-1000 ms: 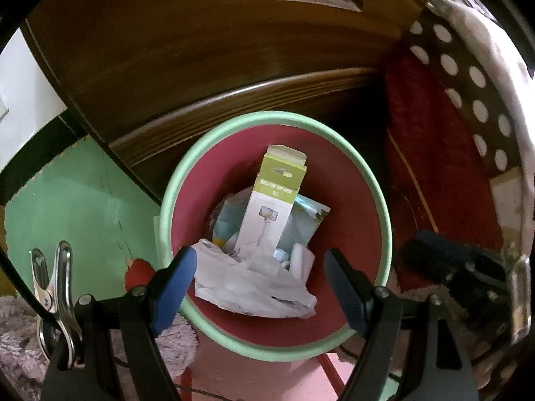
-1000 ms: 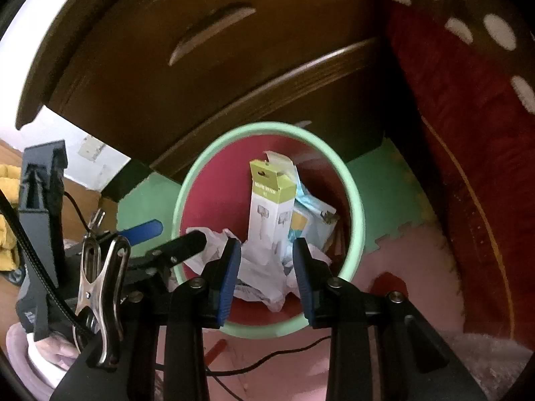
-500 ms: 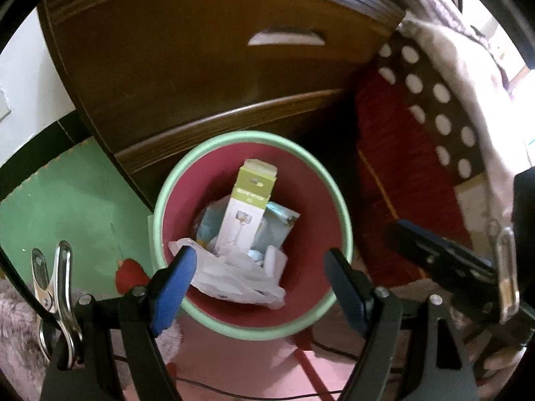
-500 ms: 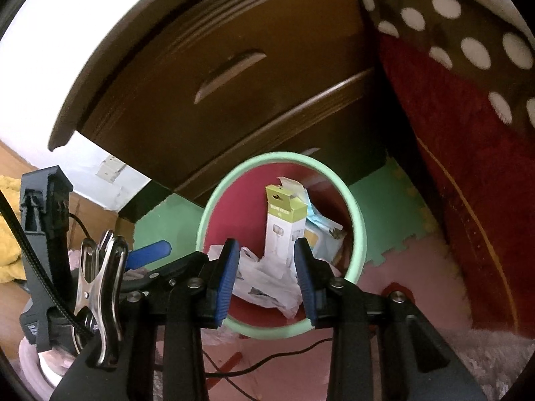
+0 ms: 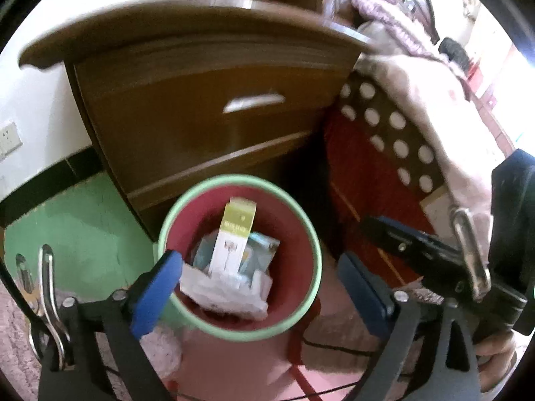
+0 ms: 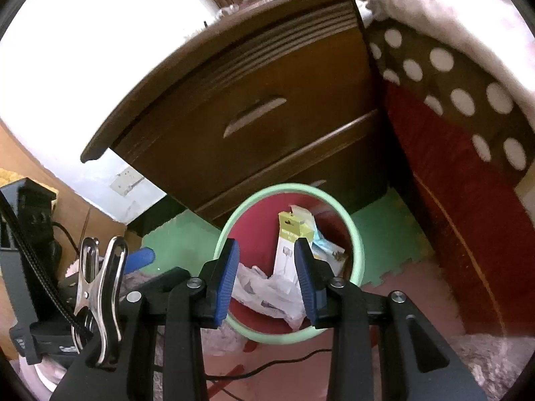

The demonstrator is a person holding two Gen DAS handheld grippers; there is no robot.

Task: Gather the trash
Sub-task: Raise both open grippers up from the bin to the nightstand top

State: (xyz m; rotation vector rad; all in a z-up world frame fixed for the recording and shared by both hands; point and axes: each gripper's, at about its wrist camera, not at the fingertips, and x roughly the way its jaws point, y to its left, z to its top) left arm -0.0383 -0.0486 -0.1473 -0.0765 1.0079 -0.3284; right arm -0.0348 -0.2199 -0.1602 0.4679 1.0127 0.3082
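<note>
1. We hold the left gripper (image 5: 260,295) above the trash bin (image 5: 169,220), which stands on the floor below and ahead of its fingers (image 5: 157,292). Those fingers are opening, spread to either side of the bin's mouth, with nothing between them.
2. The right gripper (image 6: 267,277) hangs over the same bin from the other side. Its fingers (image 6: 227,277) stand partly apart and empty; the litter seen in the gap lies far below them, inside the bin.
3. The trash is in the bin: a tall white and yellow-green box (image 5: 232,237) leans upright against the far inner wall, a bluish packet (image 5: 259,255) sits just beside it, and crumpled white paper (image 5: 224,289) lies on the side nearest our fingers.
4. We judge both grippers hang empty because the litter is dropped and this load is done.
5. The bin is red inside with a pale green rim, and it sits close against a dark wooden nightstand (image 5: 200,110) beyond the fingers, handy for bedside rubbish.
6. There is no working surface here. The floor is foam mat, green (image 5: 77,234) to the left of the fingers and pink (image 5: 240,364) under them.
7. To the right rises a bed (image 5: 364,170) with a red side, a brown dotted cover and a pale blanket. A thin black cable (image 6: 267,367) crosses the pink mat beneath the fingers.
</note>
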